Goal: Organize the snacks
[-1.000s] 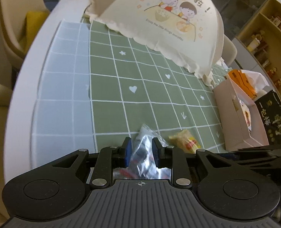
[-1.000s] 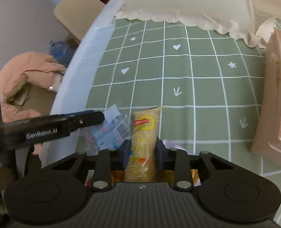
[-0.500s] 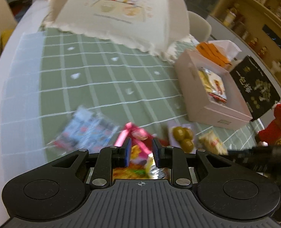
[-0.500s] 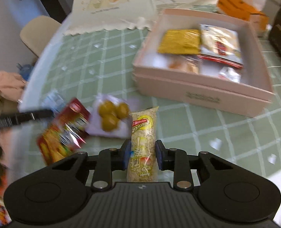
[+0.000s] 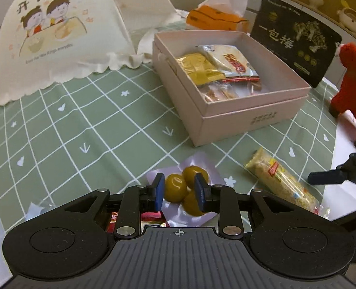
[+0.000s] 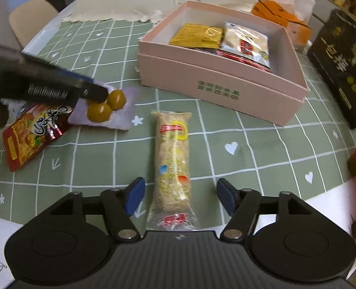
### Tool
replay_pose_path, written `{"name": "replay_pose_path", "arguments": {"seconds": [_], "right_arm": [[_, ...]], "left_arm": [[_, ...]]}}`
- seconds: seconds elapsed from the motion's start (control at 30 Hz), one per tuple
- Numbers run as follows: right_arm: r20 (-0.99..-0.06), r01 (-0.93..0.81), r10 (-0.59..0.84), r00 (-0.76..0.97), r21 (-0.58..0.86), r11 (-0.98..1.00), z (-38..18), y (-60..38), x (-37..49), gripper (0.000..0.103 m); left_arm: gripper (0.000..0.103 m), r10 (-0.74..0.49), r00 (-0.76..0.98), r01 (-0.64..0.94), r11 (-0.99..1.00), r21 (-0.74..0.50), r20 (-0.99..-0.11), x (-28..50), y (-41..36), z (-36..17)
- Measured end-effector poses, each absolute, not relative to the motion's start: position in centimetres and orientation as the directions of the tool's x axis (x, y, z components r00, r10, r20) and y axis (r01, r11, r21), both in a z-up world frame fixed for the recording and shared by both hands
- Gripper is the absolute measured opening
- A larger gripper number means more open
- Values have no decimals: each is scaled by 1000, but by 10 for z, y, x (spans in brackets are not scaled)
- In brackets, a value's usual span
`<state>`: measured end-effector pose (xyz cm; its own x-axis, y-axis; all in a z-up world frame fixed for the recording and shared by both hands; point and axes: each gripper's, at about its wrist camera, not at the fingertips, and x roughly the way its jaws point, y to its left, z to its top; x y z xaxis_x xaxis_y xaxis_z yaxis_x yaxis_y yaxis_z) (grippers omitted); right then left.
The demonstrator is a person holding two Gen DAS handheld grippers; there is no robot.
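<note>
A pink box (image 5: 255, 118) (image 6: 216, 82) stands open on the green checked cloth, with several snack packets inside. My left gripper (image 5: 179, 191) is partly closed around a clear pack of green plums (image 5: 178, 187) (image 6: 105, 108) lying on the cloth; whether it grips the pack I cannot tell. My right gripper (image 6: 180, 197) is open. A long yellow noodle snack pack (image 6: 174, 163) (image 5: 281, 180) lies flat on the cloth between its fingers, not held. A red snack pouch (image 6: 31, 132) lies left of the plums.
A cream food cover (image 5: 57, 31) stands at the back left. An orange tissue box (image 5: 216, 19), a black plum box (image 5: 295, 41) and a red plush toy (image 5: 353, 84) are behind and right of the pink box. A clear wrapper (image 5: 37, 209) lies at left.
My right gripper has opened and let go of the noodle pack, which now lies on the cloth. My left gripper moved from the red pouch to the plum pack.
</note>
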<state>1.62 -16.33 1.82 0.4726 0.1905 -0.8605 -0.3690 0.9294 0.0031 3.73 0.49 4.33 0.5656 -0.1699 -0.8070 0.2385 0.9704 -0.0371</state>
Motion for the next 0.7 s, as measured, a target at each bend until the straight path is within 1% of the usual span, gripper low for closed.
{"name": "replay_pose_path", "arguments": {"seconds": [0.1, 0.17, 0.33, 0.53, 0.7], "right_arm": [[-856, -334, 204, 476, 38, 942, 16, -171, 16, 75], [-850, -327, 196, 488, 30, 945, 14, -173, 15, 78], [-840, -321, 199, 505, 30, 946, 12, -175, 12, 81], [-825, -319, 207, 525, 35, 947, 11, -177, 8, 83], [-813, -304, 203, 545, 34, 952, 9, -179, 5, 86]], "left_arm": [[31, -192, 543, 249, 966, -61, -818, 34, 3, 43], [31, -217, 513, 272, 959, -83, -830, 32, 0, 42], [31, -258, 476, 299, 947, -122, -841, 17, -5, 42], [31, -269, 501, 269, 952, -147, -823, -5, 2, 55], [31, -277, 481, 279, 948, -155, -831, -14, -3, 57]]}}
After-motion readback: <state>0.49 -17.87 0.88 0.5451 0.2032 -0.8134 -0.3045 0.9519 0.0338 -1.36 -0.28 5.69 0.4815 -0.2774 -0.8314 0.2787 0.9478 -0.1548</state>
